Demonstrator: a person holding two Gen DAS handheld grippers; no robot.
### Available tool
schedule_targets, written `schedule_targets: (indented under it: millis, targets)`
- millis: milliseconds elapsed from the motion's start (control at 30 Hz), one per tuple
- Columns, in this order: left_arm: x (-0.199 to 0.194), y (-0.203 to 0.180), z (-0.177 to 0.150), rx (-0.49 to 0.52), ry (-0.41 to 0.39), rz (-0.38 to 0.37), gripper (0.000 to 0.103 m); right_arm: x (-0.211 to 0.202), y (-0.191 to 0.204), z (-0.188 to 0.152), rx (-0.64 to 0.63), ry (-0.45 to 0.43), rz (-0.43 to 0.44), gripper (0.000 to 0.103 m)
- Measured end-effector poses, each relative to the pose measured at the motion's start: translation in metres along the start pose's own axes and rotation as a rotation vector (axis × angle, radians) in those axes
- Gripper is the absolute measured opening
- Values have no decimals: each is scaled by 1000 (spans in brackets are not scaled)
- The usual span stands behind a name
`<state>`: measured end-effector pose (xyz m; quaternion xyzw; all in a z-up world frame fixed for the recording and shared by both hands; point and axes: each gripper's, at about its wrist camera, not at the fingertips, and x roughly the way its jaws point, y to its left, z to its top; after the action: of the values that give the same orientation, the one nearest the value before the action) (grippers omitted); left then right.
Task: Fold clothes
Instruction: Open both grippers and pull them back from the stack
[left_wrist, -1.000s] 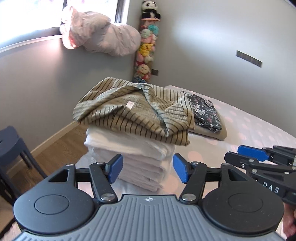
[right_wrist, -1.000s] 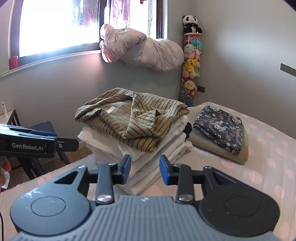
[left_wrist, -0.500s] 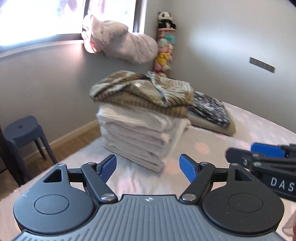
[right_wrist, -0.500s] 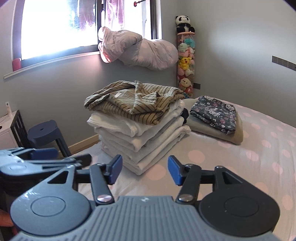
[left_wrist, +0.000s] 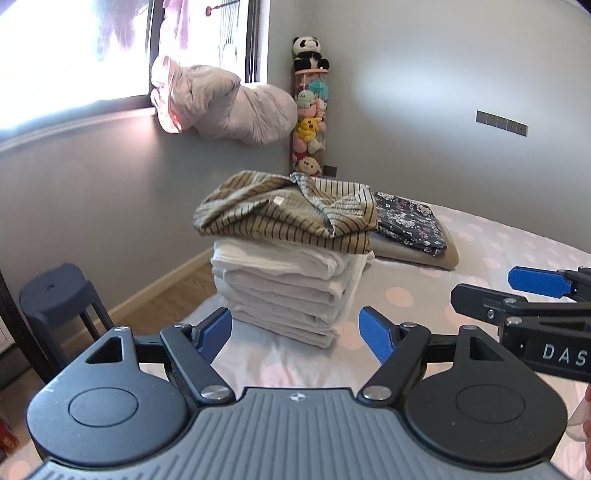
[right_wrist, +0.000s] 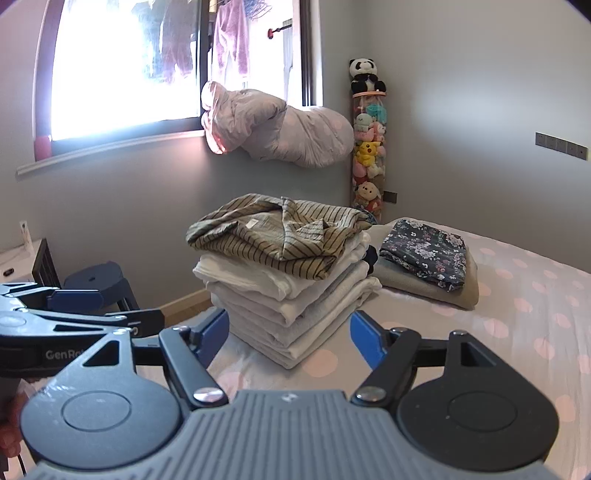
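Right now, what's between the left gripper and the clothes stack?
Only bare polka-dot bedsheet lies between the open left gripper and the clothes stack, as the left wrist view shows.

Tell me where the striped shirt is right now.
Centre of both wrist views: the striped shirt tops the white folded stack on the bed, left of the floral garment.

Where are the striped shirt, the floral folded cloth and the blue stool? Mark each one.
striped shirt (right_wrist: 266, 240), right wrist view, on its upper face near the small label.
floral folded cloth (right_wrist: 424, 249), right wrist view, middle of its top.
blue stool (left_wrist: 55, 291), left wrist view, on the seat.
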<state>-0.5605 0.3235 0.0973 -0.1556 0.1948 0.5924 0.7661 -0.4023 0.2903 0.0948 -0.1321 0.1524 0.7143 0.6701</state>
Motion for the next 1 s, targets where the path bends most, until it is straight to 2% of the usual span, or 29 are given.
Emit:
schedule_targets:
  millis: [133,300,567,1000]
  targets:
    - [-6,-3,1,-10,-17,-15,75,-6,0,-2,21,15,-6,81]
    - [-12,-8,-5,-2,-43,18,75,-11,1,-11,39,20,-5,86]
    - [-13,-13,-10,25,-42,42,75,-13,-3,-16,70,26,6,86]
    - [-14,-15,-11,38,-48,41,75,-17,-6,-19,89,10,3,86]
